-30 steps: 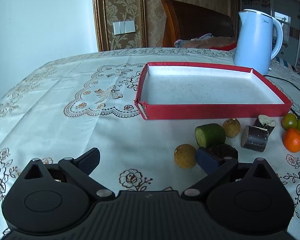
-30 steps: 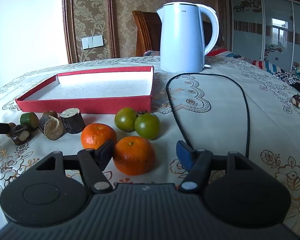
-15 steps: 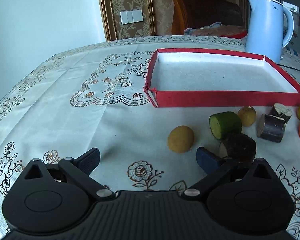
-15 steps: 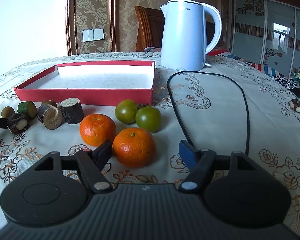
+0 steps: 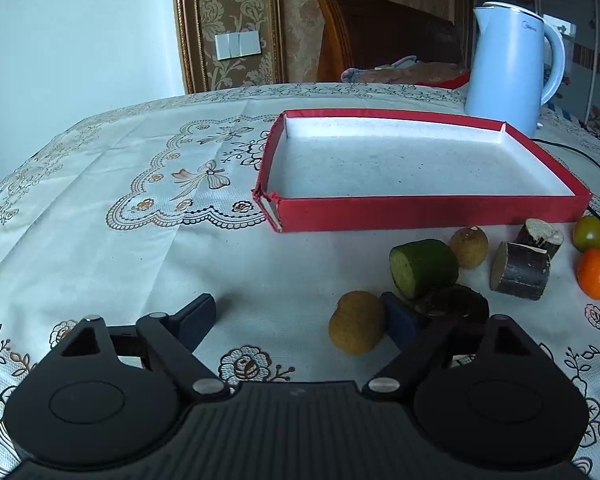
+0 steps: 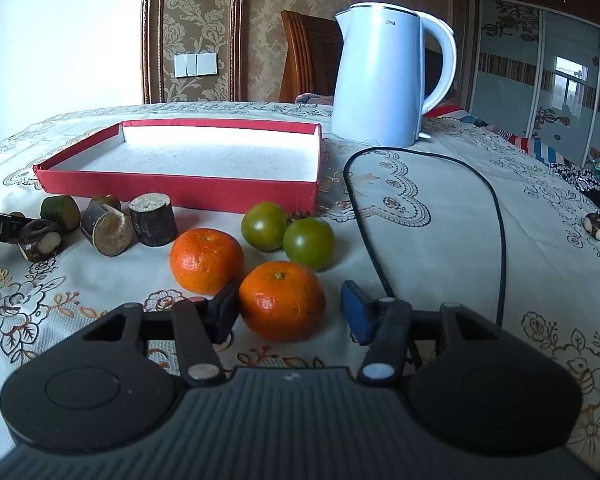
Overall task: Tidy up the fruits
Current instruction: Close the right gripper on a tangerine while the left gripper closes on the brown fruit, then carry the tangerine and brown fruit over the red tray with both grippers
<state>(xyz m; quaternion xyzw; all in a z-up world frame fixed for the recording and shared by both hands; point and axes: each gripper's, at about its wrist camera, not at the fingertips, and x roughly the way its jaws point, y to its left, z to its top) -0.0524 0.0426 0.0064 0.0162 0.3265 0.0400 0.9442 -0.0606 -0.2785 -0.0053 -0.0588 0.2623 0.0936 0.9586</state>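
- We are holding our left gripper (image 5: pixel 300 316) low over the near part of the white embroidered tablecloth (image 5: pixel 120 232), its fingers spread wide and gripping nothing.
- A round brownish-yellow fruit (image 5: pixel 357 327) is lying between those fingers, hard against the blue pad of the right-hand finger (image 5: pixel 398 322); the left-hand finger is standing well apart from it.
- Just beyond that blue pad, a dark, rough-skinned round piece (image 5: pixel 454 304) is sitting beside a short green cut cylinder (image 5: pixel 422 267), with a second small brown fruit (image 5: pixel 469 246) behind them.
- We are keeping our right gripper (image 6: pixel 290 312) wide too, straddling a bright orange mandarin (image 6: pixel 282 300): the black left-hand finger (image 6: pixel 224 312) is touching or nearly touching its skin, while the blue-padded finger is standing off with a gap.
- A second orange mandarin (image 6: pixel 206 260) is resting just behind and to the left, and two green tomatoes (image 6: pixel 288 236) are sitting touching each other beyond it.
- Two dark-barked stubby cut stalk pieces (image 6: pixel 130 222) are lying further left, near the front wall of the tray.
- The shallow red cardboard tray with a white floor (image 6: pixel 172 190) is lying towards the far side of the tabletop with all the fruit in front of it.
- A pale blue electric kettle (image 6: pixel 384 76) is standing behind the tray's right corner, its black cord (image 6: pixel 496 216) curving across the cloth towards us.
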